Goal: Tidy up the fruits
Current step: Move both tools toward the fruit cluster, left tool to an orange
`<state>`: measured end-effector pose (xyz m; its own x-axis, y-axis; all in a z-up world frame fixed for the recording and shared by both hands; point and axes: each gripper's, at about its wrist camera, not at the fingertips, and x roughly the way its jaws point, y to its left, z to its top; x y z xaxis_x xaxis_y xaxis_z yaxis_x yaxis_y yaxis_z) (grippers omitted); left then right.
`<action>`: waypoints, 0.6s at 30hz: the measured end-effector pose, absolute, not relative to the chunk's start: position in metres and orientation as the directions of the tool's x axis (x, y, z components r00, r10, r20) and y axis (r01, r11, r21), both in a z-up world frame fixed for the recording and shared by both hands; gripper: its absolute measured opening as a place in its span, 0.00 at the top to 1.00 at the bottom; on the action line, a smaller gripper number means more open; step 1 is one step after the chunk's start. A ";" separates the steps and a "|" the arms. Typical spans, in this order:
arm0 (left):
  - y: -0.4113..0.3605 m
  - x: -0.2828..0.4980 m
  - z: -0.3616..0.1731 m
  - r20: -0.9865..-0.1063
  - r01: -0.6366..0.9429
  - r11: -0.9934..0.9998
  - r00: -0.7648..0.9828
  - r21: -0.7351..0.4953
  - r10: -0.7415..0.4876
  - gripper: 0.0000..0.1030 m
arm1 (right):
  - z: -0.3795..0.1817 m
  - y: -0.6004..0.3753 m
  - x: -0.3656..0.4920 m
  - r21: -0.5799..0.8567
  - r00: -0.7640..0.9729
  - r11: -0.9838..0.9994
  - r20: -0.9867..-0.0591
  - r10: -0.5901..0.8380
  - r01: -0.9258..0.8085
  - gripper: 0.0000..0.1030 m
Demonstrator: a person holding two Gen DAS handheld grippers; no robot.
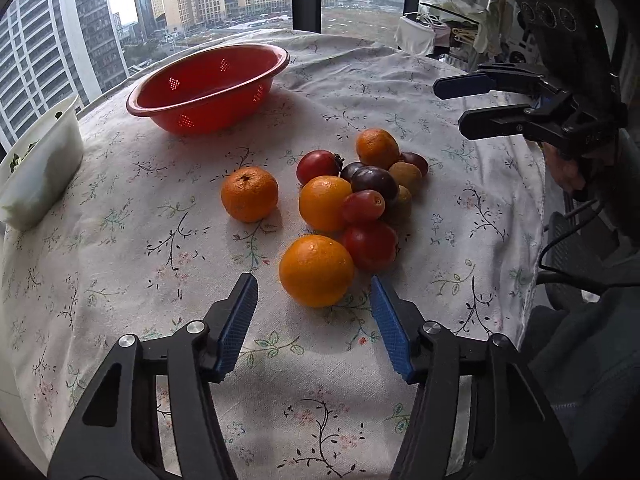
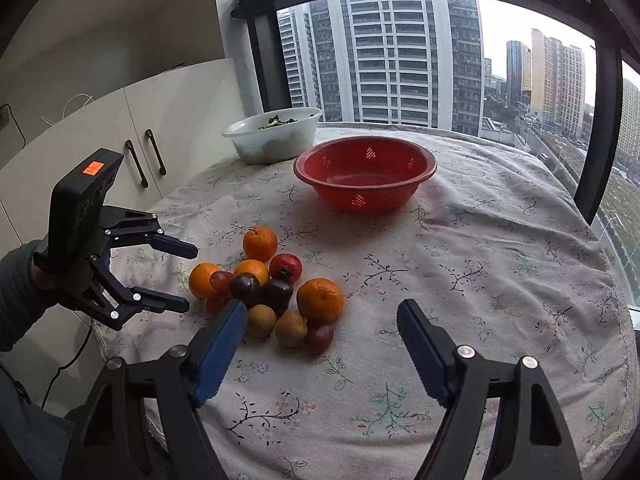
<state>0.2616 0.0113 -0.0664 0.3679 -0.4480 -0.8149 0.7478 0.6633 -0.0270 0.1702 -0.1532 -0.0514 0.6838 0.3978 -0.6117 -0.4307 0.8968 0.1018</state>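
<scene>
A pile of fruit lies on the floral tablecloth (image 1: 120, 240): several oranges, red tomatoes, dark plums and brown longans. The nearest orange (image 1: 316, 270) sits just ahead of my left gripper (image 1: 314, 294), which is open and empty, its fingers either side of it without touching. One orange (image 1: 249, 193) lies apart to the left. An empty red colander bowl (image 1: 208, 88) stands beyond. My right gripper (image 2: 322, 320) is open and empty, above the near edge of the pile (image 2: 264, 288). The red bowl (image 2: 364, 174) shows beyond it.
A white basin (image 2: 276, 136) holding greens stands at the table's far left edge; it also shows in the left wrist view (image 1: 40, 164). Windows run behind the table. White cabinets (image 2: 100, 140) stand to the left. The round table's edge drops off at the right.
</scene>
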 end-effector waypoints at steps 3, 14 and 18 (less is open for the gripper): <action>0.012 0.271 -0.071 -0.816 0.754 0.653 0.339 -0.062 -0.469 0.52 | -0.057 -0.147 0.180 0.104 0.639 0.878 -0.647 0.416 -0.467 0.36; 0.014 0.278 -0.080 -0.806 0.779 0.611 0.267 -0.143 -0.529 0.52 | -0.067 -0.143 0.198 0.181 0.565 0.847 -0.673 0.477 -0.500 0.37; 0.016 0.282 -0.082 -0.797 0.775 0.608 0.253 -0.173 -0.549 0.52 | -0.069 -0.142 0.200 0.188 0.552 0.839 -0.676 0.487 -0.510 0.37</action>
<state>0.2819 0.0158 -0.0818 0.2531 -0.5489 -0.7966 0.7746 0.6083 -0.1731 0.2003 -0.1416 -0.0686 0.5524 0.4872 -0.6763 -0.5100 0.8394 0.1882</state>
